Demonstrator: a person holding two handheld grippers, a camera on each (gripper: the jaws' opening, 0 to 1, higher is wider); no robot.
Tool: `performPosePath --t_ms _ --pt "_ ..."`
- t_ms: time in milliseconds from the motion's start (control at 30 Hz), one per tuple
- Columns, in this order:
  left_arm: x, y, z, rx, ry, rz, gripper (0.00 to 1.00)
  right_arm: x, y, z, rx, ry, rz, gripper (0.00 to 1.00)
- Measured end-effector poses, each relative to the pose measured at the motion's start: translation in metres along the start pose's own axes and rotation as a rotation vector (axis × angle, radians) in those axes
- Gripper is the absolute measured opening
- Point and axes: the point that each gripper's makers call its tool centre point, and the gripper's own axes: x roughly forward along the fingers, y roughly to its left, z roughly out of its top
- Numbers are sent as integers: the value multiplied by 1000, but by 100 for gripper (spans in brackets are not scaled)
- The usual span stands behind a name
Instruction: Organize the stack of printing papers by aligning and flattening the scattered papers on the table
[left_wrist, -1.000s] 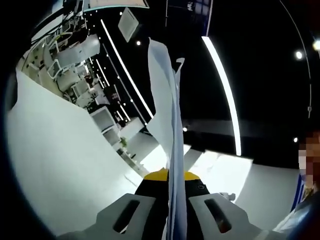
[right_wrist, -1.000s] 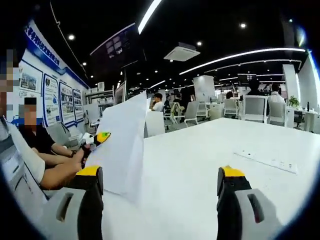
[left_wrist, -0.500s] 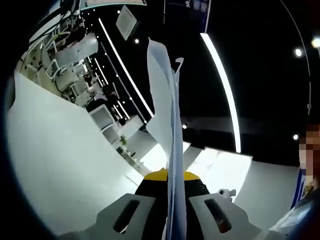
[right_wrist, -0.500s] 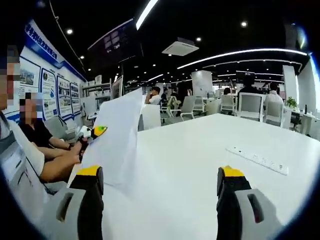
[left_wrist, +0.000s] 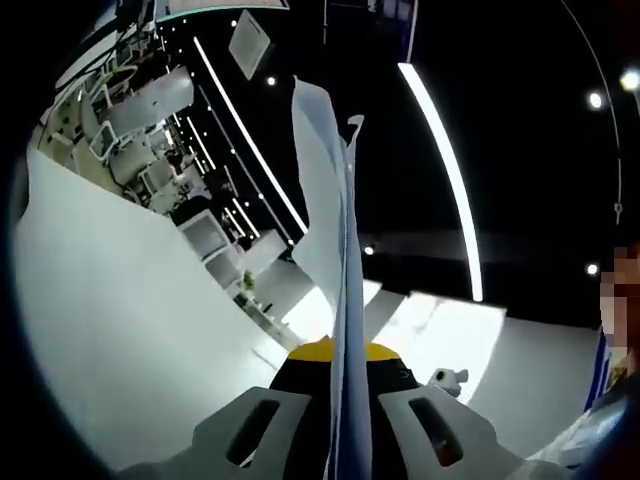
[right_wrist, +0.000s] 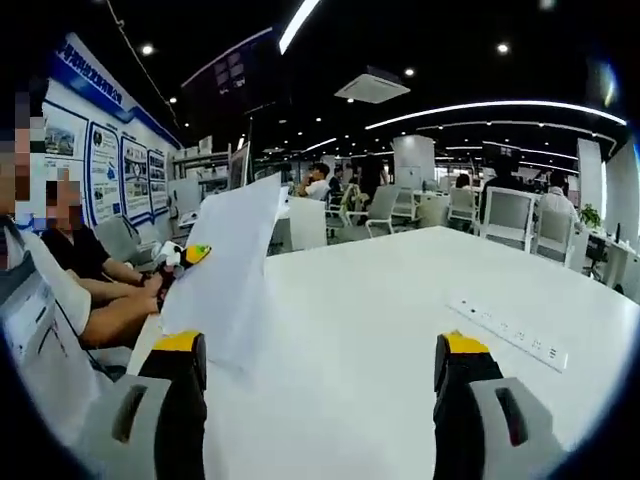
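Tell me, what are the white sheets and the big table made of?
The sheets look like thin matte printer paper: they curl and bend where the left gripper pinches them. The table seems a smooth, hard white top, maybe laminate; its faint sheen suggests so.

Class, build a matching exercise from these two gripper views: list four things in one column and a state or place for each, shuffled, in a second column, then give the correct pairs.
Things:
1. left gripper
2. right gripper
3. sheets of paper
4. power strip

States or places:
A. lying flat on the white table
B. jaws wide apart, nothing between them
C. standing up on edge
D. shut on the paper

Pairs: 1-D, 2-B, 3-C, 4-A
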Motion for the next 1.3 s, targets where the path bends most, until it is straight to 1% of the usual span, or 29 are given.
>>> performPosePath --t_ms 67,133,167,200,233,267,367,500,600,667,767,800,867,967,1033,1100,1167,1233,1300 --pt "0 1 0 5 3 4 6 1 3 2 33 -26 23 90" --pt "1 0 -1 8 8 2 6 1 3 3 49 -48 38 90" --pt "1 0 -2 10 13 2 6 1 2 5 67 -69 42 90" --pt "2 -1 -4 18 28 -4 6 0 1 4 69 -72 47 90" --pt "3 -2 -6 25 38 -9 6 0 1 4 70 -72 48 90" --pt "5 -4 -8 42 52 -16 6 0 2 2 69 -56 49 90" --pt "9 -8 -12 57 75 -36 6 -2 4 4 36 -53 42 90" --pt "12 -16 -17 90 120 -84 6 -6 8 16 24 -74 62 90" --pt "14 -21 -22 130 151 -107 6 -7 6 21 6 -54 57 90" --pt "16 -23 -22 130 157 -122 6 -8 9 24 -11 -45 70 90" --pt "21 -27 -21 145 179 -143 6 -9 5 28 -12 -42 65 90" --pt "24 -28 -20 164 190 -148 6 -10 4 30 -16 -48 63 90" --pt "32 -31 -17 176 206 -149 6 -11 -1 37 2 -75 62 89" --pt "46 -40 -13 206 230 -166 6 -13 -3 43 -1 -103 63 89" --pt "58 -45 -12 241 249 -170 6 -13 -7 44 -8 -88 59 89" --pt "69 -49 -12 263 280 -173 6 -15 -11 47 -16 -94 52 89" --pt "79 -58 -14 293 299 -196 6 -18 -11 52 -17 -120 61 89" --pt "89 -67 -15 310 317 -219 6 -19 -14 55 -17 -130 56 89" --pt "99 -74 -14 321 320 -243 6 -21 -17 56 -20 -134 50 89"
